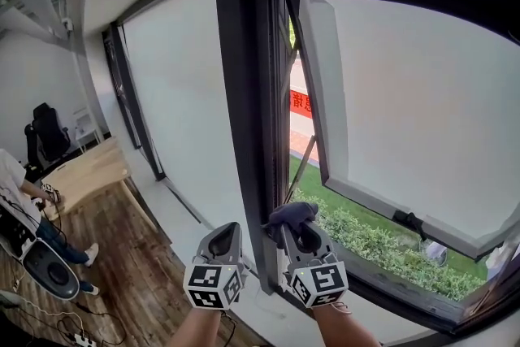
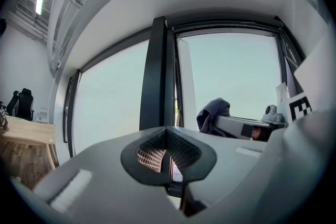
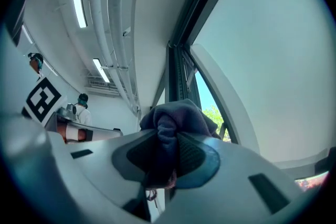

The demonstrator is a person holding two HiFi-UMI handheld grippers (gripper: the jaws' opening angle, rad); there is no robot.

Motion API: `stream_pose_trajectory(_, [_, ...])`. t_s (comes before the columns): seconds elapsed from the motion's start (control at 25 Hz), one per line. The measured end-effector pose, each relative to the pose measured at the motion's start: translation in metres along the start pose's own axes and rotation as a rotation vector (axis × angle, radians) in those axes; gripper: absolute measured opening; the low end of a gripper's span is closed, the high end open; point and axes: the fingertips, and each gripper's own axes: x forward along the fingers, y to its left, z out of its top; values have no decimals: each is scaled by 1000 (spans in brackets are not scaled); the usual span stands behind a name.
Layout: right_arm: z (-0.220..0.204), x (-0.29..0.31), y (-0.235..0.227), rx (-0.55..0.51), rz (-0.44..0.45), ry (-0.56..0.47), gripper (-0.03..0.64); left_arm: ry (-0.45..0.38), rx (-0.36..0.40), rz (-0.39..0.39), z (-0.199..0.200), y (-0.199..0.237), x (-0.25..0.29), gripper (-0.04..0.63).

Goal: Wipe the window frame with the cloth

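Observation:
The dark window frame (image 1: 244, 101) has a thick upright post, and right of it a sash (image 1: 325, 93) stands tilted open outward. My right gripper (image 1: 297, 230) is shut on a bunched dark grey-blue cloth (image 1: 291, 213), held by the post's lower right edge; contact with the frame cannot be told. In the right gripper view the cloth (image 3: 176, 117) bulges out of the shut right gripper (image 3: 170, 152), with the frame (image 3: 178, 68) beyond. My left gripper (image 1: 228, 234) is just left of it, shut and empty. The left gripper view shows the left gripper (image 2: 167, 136), the post (image 2: 153, 76) and the cloth (image 2: 214, 112).
A person (image 1: 18, 195) sits at the lower left by a wooden desk (image 1: 88, 171) and a black chair (image 1: 45, 134). Cables lie on the wood floor (image 1: 134, 256). Outside the open sash are a hedge (image 1: 366, 244) and a red sign (image 1: 301, 102).

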Motion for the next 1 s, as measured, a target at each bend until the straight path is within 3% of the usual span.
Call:
stream_pose_trajectory(0.28, [56, 44, -26, -45, -4, -84, 87, -18, 33, 7, 23, 21, 23, 8])
stream_pose_trajectory(0.52, [130, 85, -39, -108, 35, -168, 87, -60, 38, 24, 53, 39, 29, 8])
stream_pose_trajectory(0.8, [198, 130, -37, -194, 84, -210, 86, -67, 17, 13, 57, 39, 33, 9])
stream_pose_trajectory(1.0, [237, 152, -42, -195, 88, -239, 86, -66, 8, 17, 55, 47, 32, 9])
